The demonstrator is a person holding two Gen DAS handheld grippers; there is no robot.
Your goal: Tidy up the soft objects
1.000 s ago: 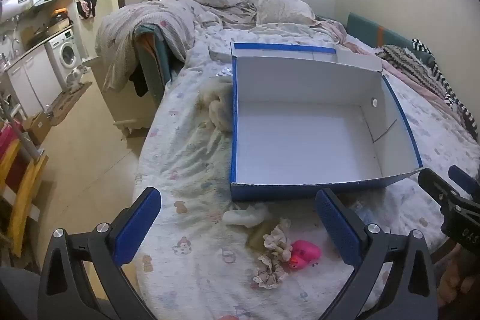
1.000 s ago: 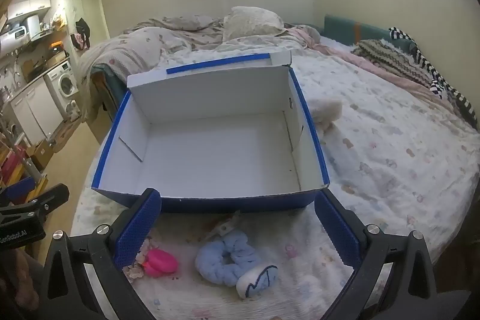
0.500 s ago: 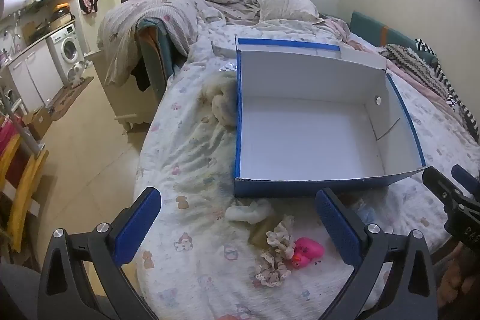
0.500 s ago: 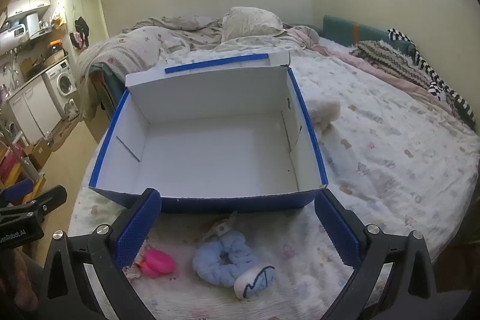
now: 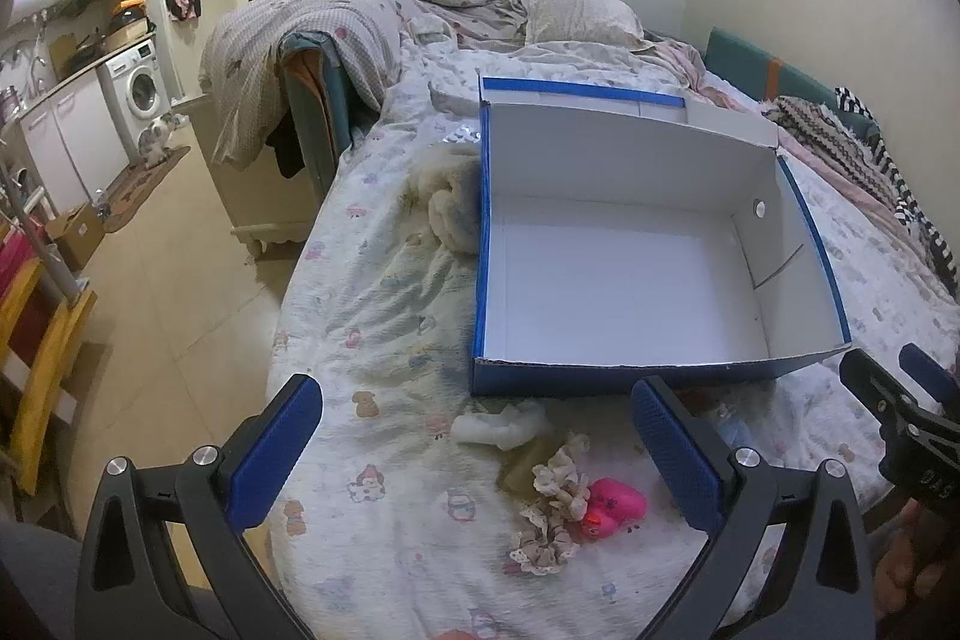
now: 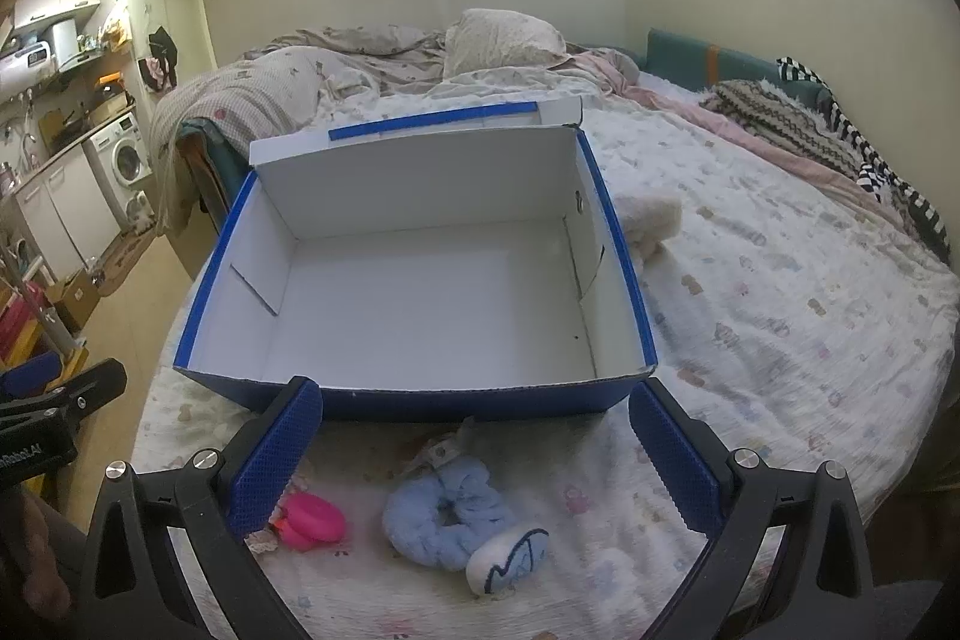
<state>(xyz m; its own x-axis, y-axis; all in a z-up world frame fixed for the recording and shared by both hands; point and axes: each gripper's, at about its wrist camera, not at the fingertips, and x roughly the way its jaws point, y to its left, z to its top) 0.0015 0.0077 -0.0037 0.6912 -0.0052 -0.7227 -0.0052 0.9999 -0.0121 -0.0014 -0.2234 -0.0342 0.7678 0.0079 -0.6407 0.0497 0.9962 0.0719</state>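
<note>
Both grippers up over the near end of the bed (image 5: 384, 292), box dead ahead. Left gripper (image 5: 474, 436) spread wide, blue pads far apart, nothing btwn them but bedsheet and the small stuff below. Right gripper (image 6: 474, 445) same story: fingers wide apart, holding nothing.

Blue box (image 5: 606, 382), white inside, sits flat on the sheet w/ its lid flap standing up at the far side. Nothing in it.

Now the soft bits, all lying in front of the box's near wall. Right wrist view: blue scrunchie (image 6: 444, 514) on the sheet, a white-and-blue plush piece (image 6: 507, 562) touching its near-right edge, pink toy (image 6: 312, 520) off to its left, just beside the left pad. A small tagged item (image 6: 441, 451) lies btwn scrunchie and box, too crumpled to name.

Left wrist view: pink toy (image 5: 615, 505) again, w/ a lacy beige scrunchie (image 5: 552, 514) touching it on the left. White fabric piece (image 5: 501, 424) a bit further up, near the box's front-left corner. Something tan (image 5: 531, 463) under the lace, prob. another cloth item, hard to tell.

Cream fluffy plush (image 5: 450, 202) lies against the box's outer left wall; from the right wrist view another cream fluffy piece (image 6: 651, 223) pokes out past the box's right wall.
</note>
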